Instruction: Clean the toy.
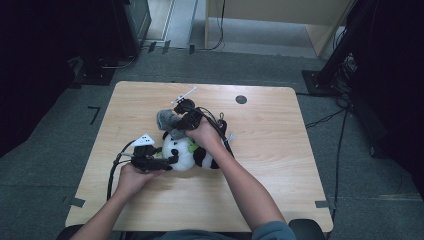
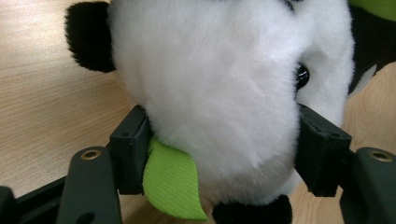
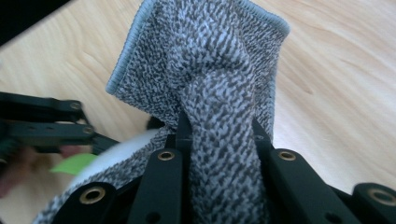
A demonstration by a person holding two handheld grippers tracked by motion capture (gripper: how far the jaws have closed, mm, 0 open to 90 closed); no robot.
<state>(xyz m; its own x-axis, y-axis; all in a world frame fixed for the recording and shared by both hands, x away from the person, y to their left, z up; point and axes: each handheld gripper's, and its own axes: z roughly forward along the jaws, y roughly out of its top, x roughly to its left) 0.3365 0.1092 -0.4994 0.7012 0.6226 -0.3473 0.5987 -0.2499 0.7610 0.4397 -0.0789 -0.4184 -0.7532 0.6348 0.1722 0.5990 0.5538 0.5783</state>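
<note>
Centre frame: left gripper (image 2: 219,154) clamps the panda toy (image 1: 185,152) by its head; right gripper (image 3: 219,135), closed, pinches the grey cloth (image 3: 210,70). Hold the toy steady and wipe gently.

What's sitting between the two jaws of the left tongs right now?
The plush panda's white head, with a green fabric leaf by one jaw, seen in the left gripper view.
</note>
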